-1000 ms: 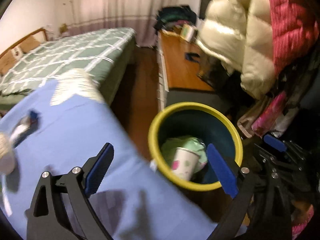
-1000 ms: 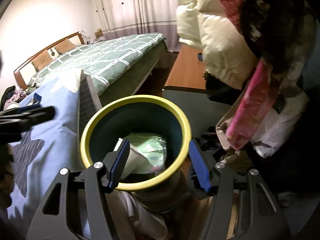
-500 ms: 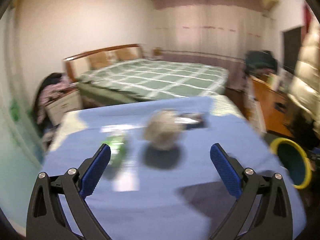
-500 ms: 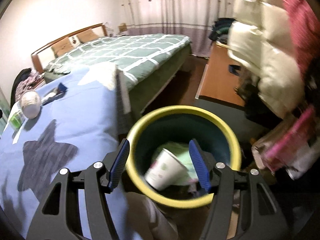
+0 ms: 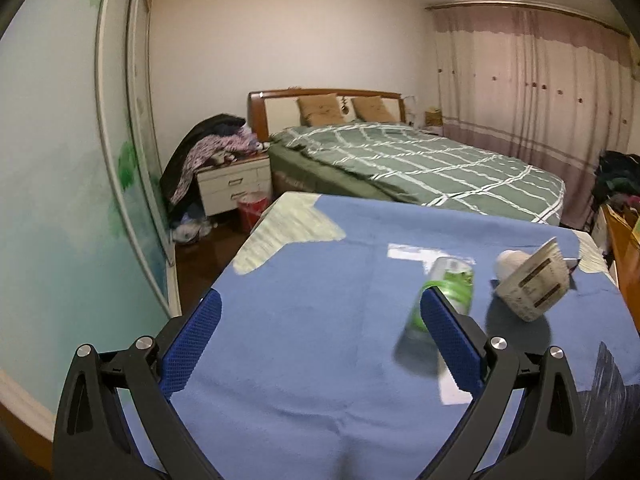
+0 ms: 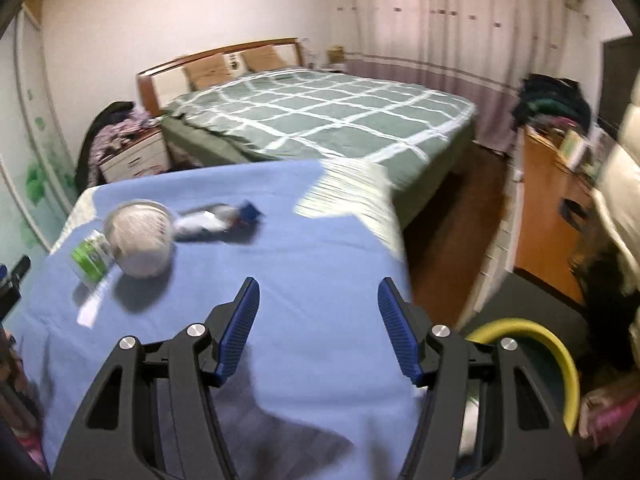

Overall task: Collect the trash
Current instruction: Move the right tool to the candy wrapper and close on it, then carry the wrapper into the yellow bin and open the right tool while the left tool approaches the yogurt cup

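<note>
- Trash left on your blue counter [image 6: 320, 280]: a green bottle [image 5: 448, 292], a paper cup [image 6: 140, 240] and a wrapper [image 6: 218, 218] — upper left of the right view.
- Yellow-rimmed bin [image 6: 560, 356], lower right, already holds some.
- Left claw [image 5: 318, 340] has just spread wide, empty; right claw [image 6: 318, 328] apart, empty.

No text can be read in either view. The paper cup [image 5: 532, 286] at right of the left wrist frame bears two dark bars — label-like, but too blurred to read — and the green-printed container [image 5: 450, 284] beside it shows only smeared colour.
</note>
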Tool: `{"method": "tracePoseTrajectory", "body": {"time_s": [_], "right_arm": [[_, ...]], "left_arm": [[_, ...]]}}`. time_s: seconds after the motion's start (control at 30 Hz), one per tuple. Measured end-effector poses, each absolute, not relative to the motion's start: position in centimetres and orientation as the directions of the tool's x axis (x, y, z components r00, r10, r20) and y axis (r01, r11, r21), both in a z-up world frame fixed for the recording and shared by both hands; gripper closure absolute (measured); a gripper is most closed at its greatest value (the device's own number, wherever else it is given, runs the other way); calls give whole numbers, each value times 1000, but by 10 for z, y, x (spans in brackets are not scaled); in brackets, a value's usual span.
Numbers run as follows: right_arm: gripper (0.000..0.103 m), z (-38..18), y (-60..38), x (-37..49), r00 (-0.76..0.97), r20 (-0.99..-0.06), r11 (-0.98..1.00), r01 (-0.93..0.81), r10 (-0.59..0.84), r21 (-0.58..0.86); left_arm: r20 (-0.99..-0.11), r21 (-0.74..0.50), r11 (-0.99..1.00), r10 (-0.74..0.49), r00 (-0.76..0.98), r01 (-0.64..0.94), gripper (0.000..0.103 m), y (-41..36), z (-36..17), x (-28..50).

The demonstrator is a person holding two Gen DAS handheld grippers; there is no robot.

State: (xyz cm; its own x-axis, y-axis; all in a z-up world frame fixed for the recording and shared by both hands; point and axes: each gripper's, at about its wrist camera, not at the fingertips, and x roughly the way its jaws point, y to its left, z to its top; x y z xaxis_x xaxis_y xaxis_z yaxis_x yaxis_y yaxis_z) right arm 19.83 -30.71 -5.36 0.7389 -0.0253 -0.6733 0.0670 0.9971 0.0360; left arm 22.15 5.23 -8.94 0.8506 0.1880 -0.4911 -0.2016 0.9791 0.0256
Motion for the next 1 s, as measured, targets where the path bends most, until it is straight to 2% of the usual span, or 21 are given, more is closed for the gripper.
{"method": "tracePoseTrajectory", "body": {"time_s": [0.2,0.43,0.73,0.9,1.0], "right_arm": [[44,-62,-282,268,710,-702,991,44,59,128],[44,-78,-264,338,659,-752,985,121,15,125],[44,-106,-256,366,582,-813,957,222,23,186],[64,-115,-258,366,580,-813,942,250,39,224],[69,-111,-263,362,603,-796,937,246,53,249]], "left_arm": [[-462,49,972,225,858,-229,5,48,-87,214],[-446,77,972,234,864,-223,5,34,-83,209],[-443,77,975,221,869,-209,5,28,-80,202],[-435,73,976,214,875,-203,5,25,-78,199],[-432,73,979,205,879,-192,5,23,-77,197]]}}
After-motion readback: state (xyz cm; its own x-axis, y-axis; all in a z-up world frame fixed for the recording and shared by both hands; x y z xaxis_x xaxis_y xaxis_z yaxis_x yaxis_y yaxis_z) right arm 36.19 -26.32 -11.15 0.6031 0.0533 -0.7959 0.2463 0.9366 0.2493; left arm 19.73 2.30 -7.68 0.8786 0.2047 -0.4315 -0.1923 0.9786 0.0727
